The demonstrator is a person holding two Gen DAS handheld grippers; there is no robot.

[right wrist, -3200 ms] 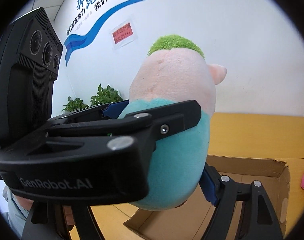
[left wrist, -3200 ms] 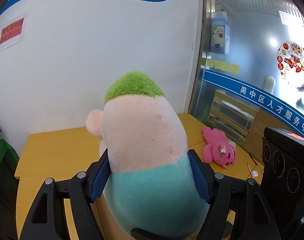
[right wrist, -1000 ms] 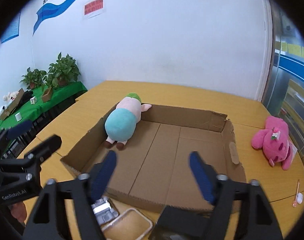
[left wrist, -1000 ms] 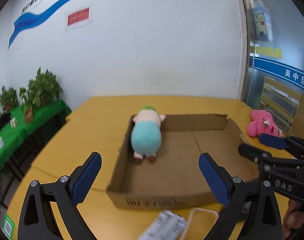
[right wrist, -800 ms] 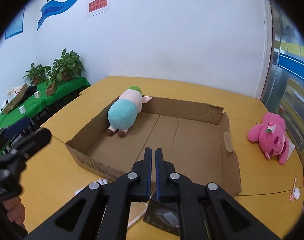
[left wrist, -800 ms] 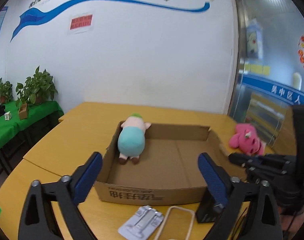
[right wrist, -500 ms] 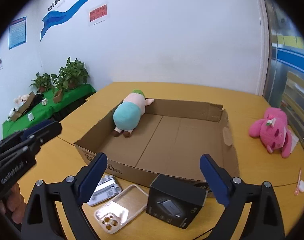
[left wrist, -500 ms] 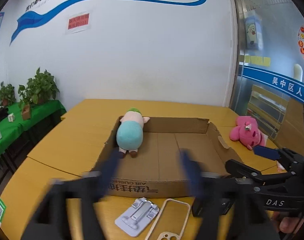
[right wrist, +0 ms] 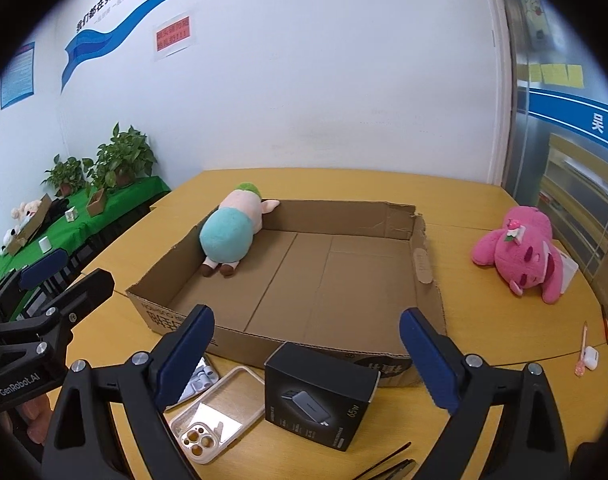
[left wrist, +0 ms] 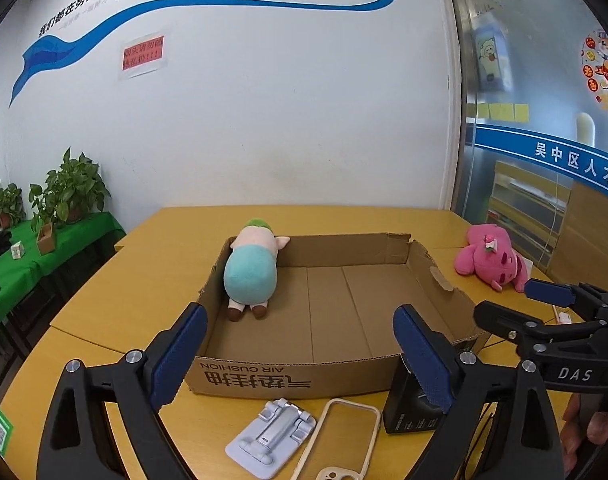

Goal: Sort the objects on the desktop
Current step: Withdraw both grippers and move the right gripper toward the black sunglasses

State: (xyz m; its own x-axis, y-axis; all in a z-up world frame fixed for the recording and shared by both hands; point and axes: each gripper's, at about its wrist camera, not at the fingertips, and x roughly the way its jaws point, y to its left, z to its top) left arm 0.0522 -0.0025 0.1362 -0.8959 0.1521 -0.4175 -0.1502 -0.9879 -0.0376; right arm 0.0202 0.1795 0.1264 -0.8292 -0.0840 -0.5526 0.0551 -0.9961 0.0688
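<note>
A plush doll with green hair and a teal body (left wrist: pixel 249 270) (right wrist: pixel 229 236) lies face down in the far left corner of the open cardboard box (left wrist: pixel 263 376) (right wrist: pixel 344 212). A pink plush (left wrist: pixel 490 266) (right wrist: pixel 520 252) lies on the table to the right of the box. My left gripper (left wrist: pixel 299 356) hangs open before the box's near wall, with nothing between its blue pads. My right gripper (right wrist: pixel 307 354) is open too, above a black charger box (right wrist: pixel 318 392) and not touching it. Each gripper shows at the edge of the other's view.
In front of the box lie a clear phone case (right wrist: pixel 215 412), a grey phone stand (left wrist: pixel 271 436) and the black charger box (left wrist: pixel 408 412). A small white earbud case and a pen (right wrist: pixel 588 354) rest at the right edge. Green-covered tables with plants (right wrist: pixel 115 164) stand on the left.
The green-haired plush, earlier held by both grippers, now lies in the box. Both grippers have drawn back to the near side. The right jaws shut briefly and now stand wide.
</note>
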